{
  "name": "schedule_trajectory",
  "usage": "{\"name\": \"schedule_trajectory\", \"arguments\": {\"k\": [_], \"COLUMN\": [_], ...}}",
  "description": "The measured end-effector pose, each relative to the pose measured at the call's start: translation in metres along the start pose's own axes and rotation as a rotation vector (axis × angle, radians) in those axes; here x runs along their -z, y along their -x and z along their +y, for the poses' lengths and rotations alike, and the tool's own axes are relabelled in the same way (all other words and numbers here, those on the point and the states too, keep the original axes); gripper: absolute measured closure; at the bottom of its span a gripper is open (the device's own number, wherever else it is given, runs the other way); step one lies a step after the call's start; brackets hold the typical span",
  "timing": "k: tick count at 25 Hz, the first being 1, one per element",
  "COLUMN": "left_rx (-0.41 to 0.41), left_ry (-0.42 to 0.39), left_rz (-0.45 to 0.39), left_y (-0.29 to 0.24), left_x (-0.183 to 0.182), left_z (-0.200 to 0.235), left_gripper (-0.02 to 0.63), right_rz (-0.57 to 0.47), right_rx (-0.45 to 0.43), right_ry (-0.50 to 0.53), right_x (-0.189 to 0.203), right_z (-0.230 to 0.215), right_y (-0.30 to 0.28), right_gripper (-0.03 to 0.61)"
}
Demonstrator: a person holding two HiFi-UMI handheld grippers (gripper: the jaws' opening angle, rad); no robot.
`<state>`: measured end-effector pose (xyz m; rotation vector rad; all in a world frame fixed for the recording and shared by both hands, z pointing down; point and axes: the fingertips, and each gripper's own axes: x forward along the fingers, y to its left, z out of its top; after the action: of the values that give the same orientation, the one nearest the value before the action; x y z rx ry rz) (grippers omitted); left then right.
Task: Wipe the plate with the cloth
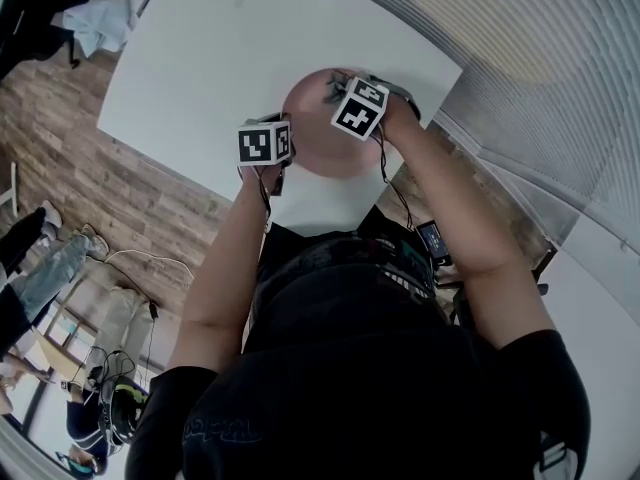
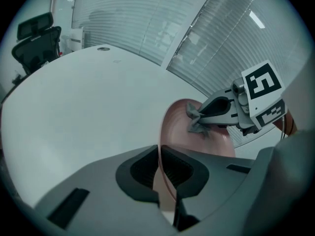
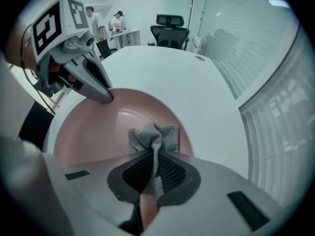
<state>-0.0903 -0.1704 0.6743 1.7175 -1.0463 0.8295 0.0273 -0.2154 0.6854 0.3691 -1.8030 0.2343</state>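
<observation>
A pink plate [image 1: 312, 133] is held tilted over the white table [image 1: 220, 48]. My left gripper [image 2: 160, 163] is shut on the plate's near rim, which runs edge-on between its pads. In the right gripper view the same left gripper [image 3: 103, 95] bites the plate [image 3: 98, 127] at its far left edge. My right gripper [image 3: 155, 166] is shut on a bunched grey cloth [image 3: 155, 136] that rests against the plate's face near its right rim. From the left gripper view, the right gripper [image 2: 197, 118] presses the cloth [image 2: 196, 126] onto the upper part of the plate [image 2: 179, 136].
A black office chair [image 3: 170, 31] and two people [image 3: 106, 21] stand beyond the table's far end. Slatted blinds [image 1: 540, 68] line the right side. Wooden floor [image 1: 60, 138] with cables and a standing person's legs [image 1: 40, 263] lies to the left.
</observation>
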Motion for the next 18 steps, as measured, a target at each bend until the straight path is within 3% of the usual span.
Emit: {"name": "schedule_trajectory", "arguments": {"k": [4,8,14,18], "left_rx": [-0.001,-0.003,0.002,0.0], "left_ry": [0.009,0.017,0.017,0.006], "left_rz": [-0.004,-0.009,-0.015,-0.014], "left_y": [0.0,0.0,0.001,0.001], "left_x": [0.001,0.0,0.001,0.0], "left_z": [0.001,0.001,0.001,0.001], "left_gripper": [0.584,0.584,0.584,0.584], "right_rz": [-0.068,-0.097,-0.071,-0.011], "right_rx": [-0.035,-0.111,-0.243,-0.262], "right_ry": [0.042,0.096,0.158,0.166], "right_x": [-0.036,-0.047,-0.015,0.024], "right_z": [0.024,0.062,0.131,0.139], "right_y": [-0.007,-0.006,0.007,0.013], "right_gripper": [0.543,0.543,0.543,0.543]}}
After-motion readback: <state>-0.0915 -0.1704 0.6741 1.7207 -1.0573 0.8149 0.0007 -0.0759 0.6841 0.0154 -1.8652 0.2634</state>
